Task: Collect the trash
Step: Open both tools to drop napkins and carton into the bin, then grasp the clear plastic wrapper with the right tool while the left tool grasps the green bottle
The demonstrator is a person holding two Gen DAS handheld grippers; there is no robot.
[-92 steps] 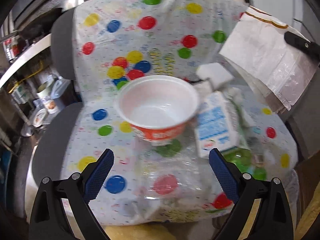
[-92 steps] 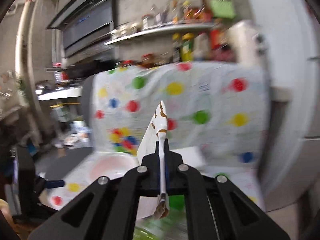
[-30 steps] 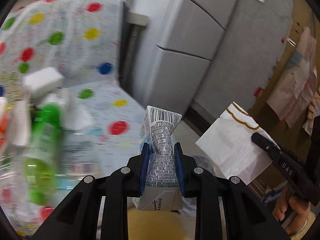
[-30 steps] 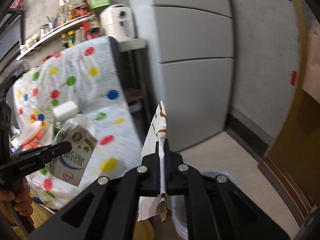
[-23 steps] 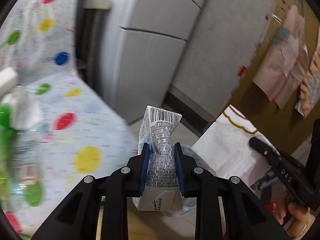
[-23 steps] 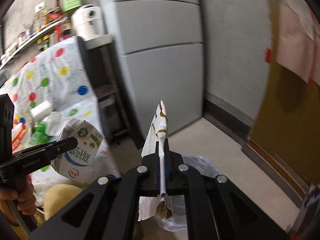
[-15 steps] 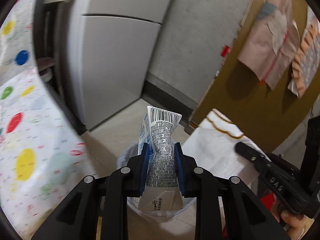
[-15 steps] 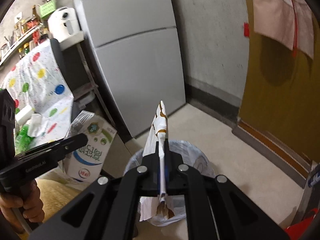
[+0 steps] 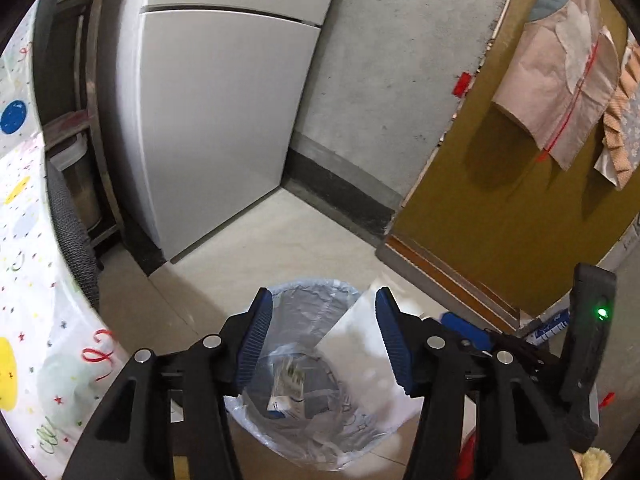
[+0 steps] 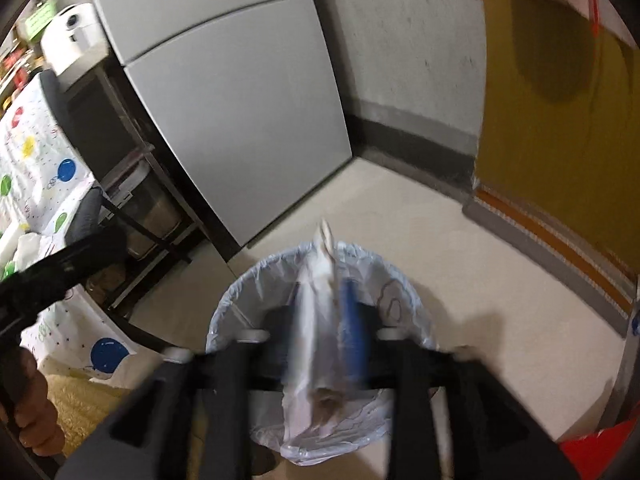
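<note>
The left gripper [image 9: 324, 336] hangs above the lined trash bin [image 9: 304, 300] with its blue fingers spread wide and nothing between them; a milk carton [image 9: 286, 388] lies inside the bin. The right gripper [image 10: 320, 332] is blurred, jaws apart around a white paper bag [image 10: 320, 320] over the bin, beside the grey fridge [image 9: 216, 120]

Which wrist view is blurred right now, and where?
Right wrist view: the right gripper and the white bag between its fingers are smeared by motion; the bin rim and floor stay fairly sharp. Left wrist view: mostly crisp, only the carton in the bin and the bag are soft.
</note>
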